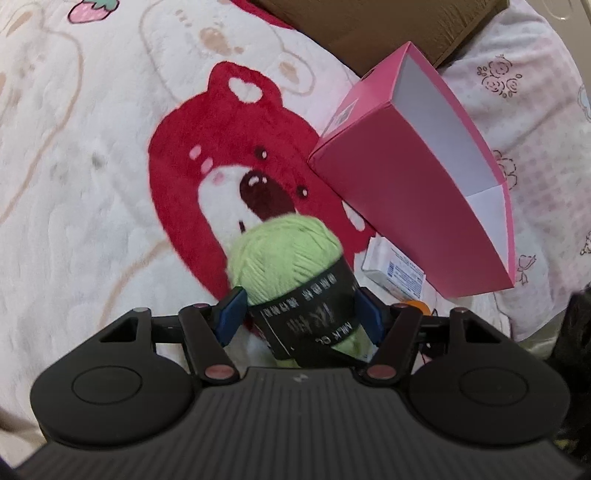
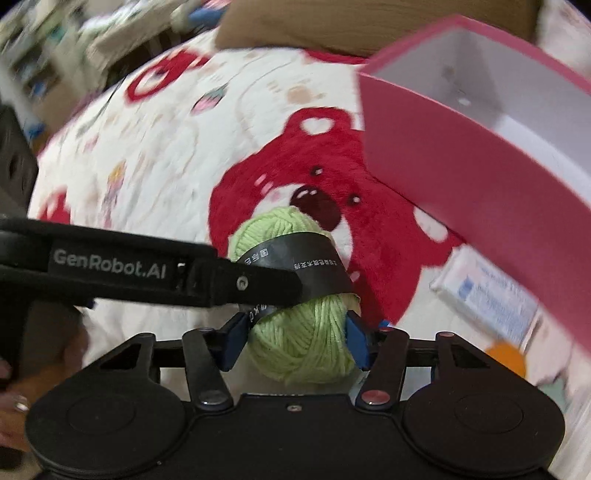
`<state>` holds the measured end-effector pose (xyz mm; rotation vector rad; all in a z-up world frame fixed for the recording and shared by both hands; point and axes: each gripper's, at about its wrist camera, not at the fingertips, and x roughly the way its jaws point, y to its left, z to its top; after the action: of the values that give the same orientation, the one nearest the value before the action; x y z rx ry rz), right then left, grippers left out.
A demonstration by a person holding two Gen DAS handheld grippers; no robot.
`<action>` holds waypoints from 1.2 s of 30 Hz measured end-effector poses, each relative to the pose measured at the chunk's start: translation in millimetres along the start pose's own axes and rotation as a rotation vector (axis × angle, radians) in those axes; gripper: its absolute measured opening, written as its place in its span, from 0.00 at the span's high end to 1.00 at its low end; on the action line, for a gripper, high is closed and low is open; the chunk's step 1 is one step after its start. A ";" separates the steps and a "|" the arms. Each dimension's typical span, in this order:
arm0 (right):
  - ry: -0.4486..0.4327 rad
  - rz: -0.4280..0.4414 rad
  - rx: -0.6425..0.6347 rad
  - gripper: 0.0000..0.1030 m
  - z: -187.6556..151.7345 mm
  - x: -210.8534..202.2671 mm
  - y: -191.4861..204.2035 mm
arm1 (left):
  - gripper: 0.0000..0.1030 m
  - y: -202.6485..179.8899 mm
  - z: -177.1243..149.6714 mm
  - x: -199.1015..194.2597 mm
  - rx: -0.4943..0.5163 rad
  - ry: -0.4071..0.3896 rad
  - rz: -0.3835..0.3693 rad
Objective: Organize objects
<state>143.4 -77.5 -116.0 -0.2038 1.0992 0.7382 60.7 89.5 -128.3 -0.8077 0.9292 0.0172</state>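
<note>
A light green yarn ball [image 1: 280, 258] with a black paper band is held between both grippers above a white blanket with a red bear print. My left gripper [image 1: 299, 314] is shut on its banded end. My right gripper [image 2: 295, 341] is shut on the other green end of the yarn ball [image 2: 303, 347]. The left gripper's arm [image 2: 147, 271] reaches in from the left in the right wrist view and crosses the band. An open pink box [image 1: 417, 199] with a white inside stands to the right; it also shows in the right wrist view [image 2: 461, 177].
A small white carton with blue print [image 1: 395, 275] lies under the pink box's near corner, also seen in the right wrist view [image 2: 487, 291]. An orange object [image 2: 506, 356] lies beside it. A brown cardboard box [image 1: 373, 26] sits behind. A hand [image 2: 14, 398] shows at lower left.
</note>
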 end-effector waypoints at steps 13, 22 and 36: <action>-0.091 -0.137 -0.070 0.20 -13.2 -9.6 18.5 | 0.40 16.9 -3.4 6.8 -0.112 0.072 -0.004; -0.068 -0.051 0.001 0.19 -10.6 1.2 -3.3 | 0.47 11.1 -6.4 5.3 -0.056 0.045 0.002; -0.081 0.026 0.034 0.31 -21.2 4.4 4.3 | 0.49 3.5 -11.0 4.4 0.000 0.020 0.020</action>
<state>126.2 -82.9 -128.7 -0.1302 1.0384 0.7448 54.5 83.7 -137.3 -0.8001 0.9559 0.0271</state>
